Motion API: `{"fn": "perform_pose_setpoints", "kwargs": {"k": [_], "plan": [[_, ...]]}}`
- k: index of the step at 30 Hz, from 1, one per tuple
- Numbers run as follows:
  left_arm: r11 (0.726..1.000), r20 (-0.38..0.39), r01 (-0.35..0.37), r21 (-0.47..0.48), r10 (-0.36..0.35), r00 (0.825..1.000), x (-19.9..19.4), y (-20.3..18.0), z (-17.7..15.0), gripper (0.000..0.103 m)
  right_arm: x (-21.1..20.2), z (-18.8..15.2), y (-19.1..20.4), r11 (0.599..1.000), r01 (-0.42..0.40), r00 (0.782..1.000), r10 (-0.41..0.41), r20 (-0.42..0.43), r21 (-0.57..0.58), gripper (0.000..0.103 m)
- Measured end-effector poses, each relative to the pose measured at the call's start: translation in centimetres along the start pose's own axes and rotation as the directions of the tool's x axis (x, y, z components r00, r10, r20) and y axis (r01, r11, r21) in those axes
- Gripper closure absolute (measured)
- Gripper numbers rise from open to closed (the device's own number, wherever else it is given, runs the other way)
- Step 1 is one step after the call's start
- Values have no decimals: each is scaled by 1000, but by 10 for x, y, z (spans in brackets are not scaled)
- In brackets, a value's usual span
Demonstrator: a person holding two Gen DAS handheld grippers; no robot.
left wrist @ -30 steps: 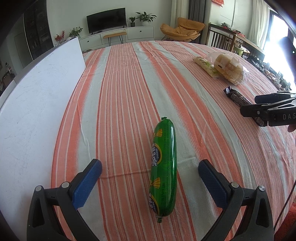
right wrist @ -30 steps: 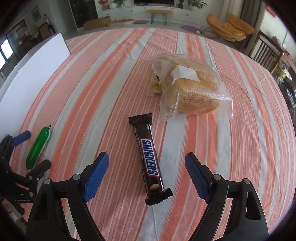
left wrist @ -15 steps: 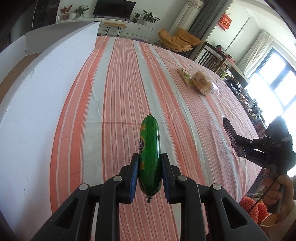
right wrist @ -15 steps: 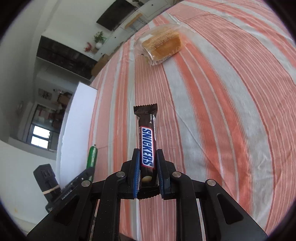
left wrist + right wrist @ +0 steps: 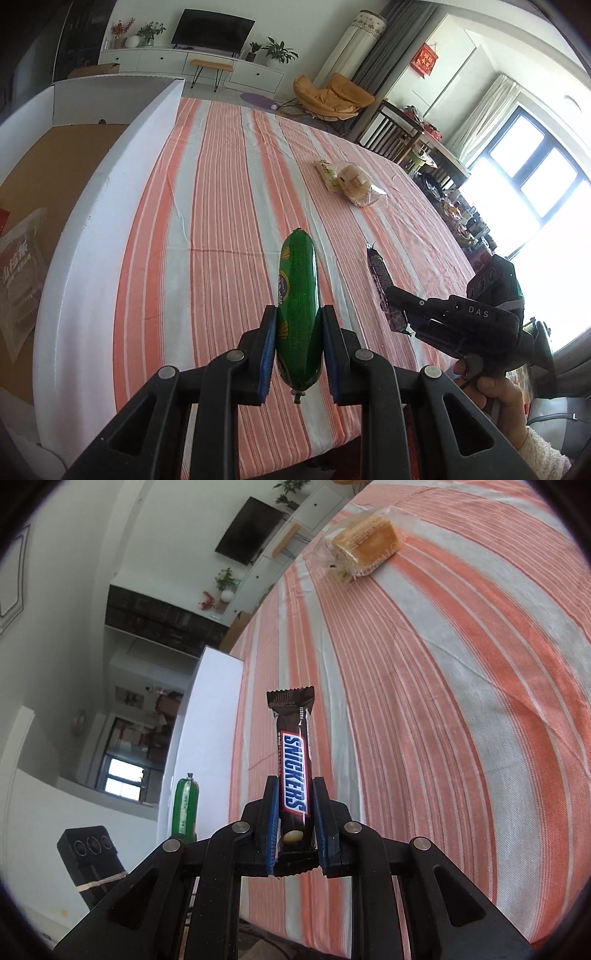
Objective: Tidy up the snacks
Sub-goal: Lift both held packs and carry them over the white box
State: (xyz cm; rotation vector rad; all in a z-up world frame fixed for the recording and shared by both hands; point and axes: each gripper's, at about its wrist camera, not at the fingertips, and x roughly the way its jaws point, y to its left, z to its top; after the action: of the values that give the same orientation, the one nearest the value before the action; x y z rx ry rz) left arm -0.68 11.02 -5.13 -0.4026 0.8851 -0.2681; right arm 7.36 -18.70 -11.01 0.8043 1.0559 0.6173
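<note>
My left gripper (image 5: 298, 334) is shut on a green sausage (image 5: 297, 295) and holds it above the striped tablecloth (image 5: 221, 206). My right gripper (image 5: 294, 812) is shut on a Snickers bar (image 5: 293, 764), also lifted off the table. The bar (image 5: 382, 284) and right gripper show at the right of the left wrist view; the sausage (image 5: 184, 805) shows at the left of the right wrist view. A white-walled cardboard box (image 5: 92, 206) stands along the table's left side.
A bagged bread (image 5: 360, 182) and a small yellow-green packet (image 5: 327, 171) lie far across the table; the bread also shows in the right wrist view (image 5: 365, 541). A clear snack bag (image 5: 20, 266) lies inside the box. Chairs and a cluttered table stand beyond the right edge.
Both grippers closed on their snacks and lifted them off the table. The left one has swung up so the inside of the box shows.
</note>
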Motion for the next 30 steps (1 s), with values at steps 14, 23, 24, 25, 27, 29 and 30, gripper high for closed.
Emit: {"fn": "perform_pose_setpoints", "kwargs": {"k": [14,23,24,25,27,29,30], "plan": [[980,128,174,-98,-161,979,-82,11,30,80,15,-3,81,982,63,996,-73,-52,-177,85],[949,260,-185,-257,252,932,-180,130,39,80,104,-36,260,906,-234,954,144,-264,-353,85],[927,239,-252,-277,320,917,-179,147,33,80,116,-43,273,896,-250,945,143,-293,-367,85],[898,212,-331,-291,398,893,-176,159,29,76,127,-52,282,887,-256,940,136,-312,-385,84],[832,154,-470,-293,527,836,-163,178,21,49,151,-67,293,866,-234,940,85,-332,-442,58],[785,127,-547,-291,599,791,-151,188,14,23,169,-79,291,846,-173,944,-3,-329,-505,35],[770,123,-575,-278,622,773,-148,193,10,23,170,-82,283,835,-131,952,-44,-303,-534,35]]}}
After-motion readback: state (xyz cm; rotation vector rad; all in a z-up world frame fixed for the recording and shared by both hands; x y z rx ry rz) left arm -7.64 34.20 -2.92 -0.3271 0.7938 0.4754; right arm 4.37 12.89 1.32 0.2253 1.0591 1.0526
